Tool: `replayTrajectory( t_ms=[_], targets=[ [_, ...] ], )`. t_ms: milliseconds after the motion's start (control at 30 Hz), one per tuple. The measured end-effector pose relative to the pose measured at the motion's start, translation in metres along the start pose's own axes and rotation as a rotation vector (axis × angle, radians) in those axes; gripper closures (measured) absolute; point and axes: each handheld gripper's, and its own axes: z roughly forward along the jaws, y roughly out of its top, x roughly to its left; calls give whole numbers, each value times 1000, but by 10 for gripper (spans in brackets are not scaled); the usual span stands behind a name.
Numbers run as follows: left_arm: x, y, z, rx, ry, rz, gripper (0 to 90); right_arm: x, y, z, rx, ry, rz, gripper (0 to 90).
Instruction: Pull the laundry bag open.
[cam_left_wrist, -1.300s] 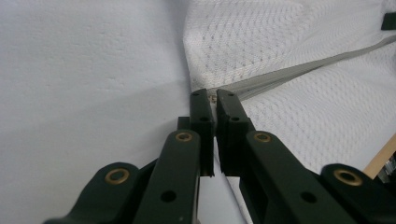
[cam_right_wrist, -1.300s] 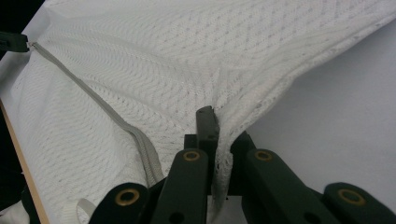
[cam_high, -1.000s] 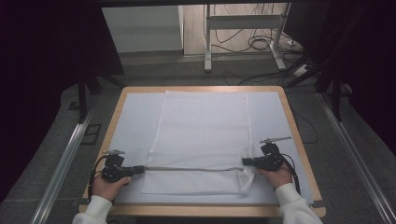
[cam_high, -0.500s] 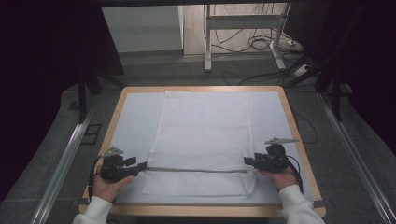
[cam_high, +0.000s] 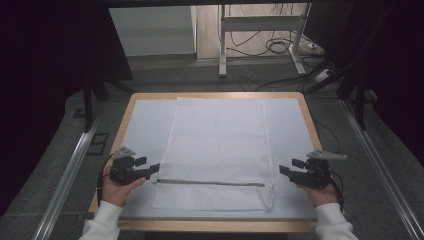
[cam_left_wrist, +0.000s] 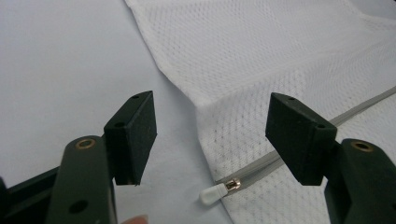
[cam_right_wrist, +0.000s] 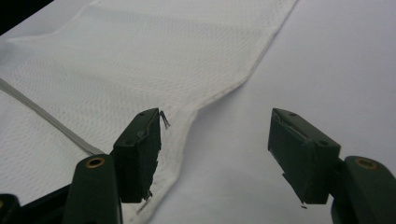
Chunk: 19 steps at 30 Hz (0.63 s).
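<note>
On the table (cam_high: 125, 125), which has a wooden rim and a pale blue-white cover, a white mesh bag (cam_high: 217, 150) lies flat, reaching from the far edge almost to the near edge, about midway across. A grey zipper (cam_high: 210, 182) runs across the bag near its near end, from its left edge to close to its right edge.

The left gripper (cam_high: 152, 170) sits at the bag's left edge, level with the zipper, held by the person's left hand (cam_high: 120, 191) in a white sleeve. In the left gripper view its jaws are spread wide with nothing between them; the bag's edge and the zipper's white pull tab (cam_left_wrist: 212, 193) lie on the cover beyond the gap, and the tab pokes out past the bag's edge.

The right gripper (cam_high: 285, 171) is just beside the bag's right edge, apart from it, held by the right hand (cam_high: 320, 192). In the right gripper view its jaws are likewise wide apart and empty; the bag's edge passes beyond the left jaw, and bare cover lies beyond the right one.
</note>
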Motion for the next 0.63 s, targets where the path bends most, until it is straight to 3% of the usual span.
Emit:
replayTrajectory(
  t_ms=[167,633],
  targets=[
    [-1,-1,1,6,0,5,340,-7,-4,1,5,-7,-2,337],
    [4,-4,2,26,-11,-6,334,0,-2,5,-20,29,-30,327]
  ],
)
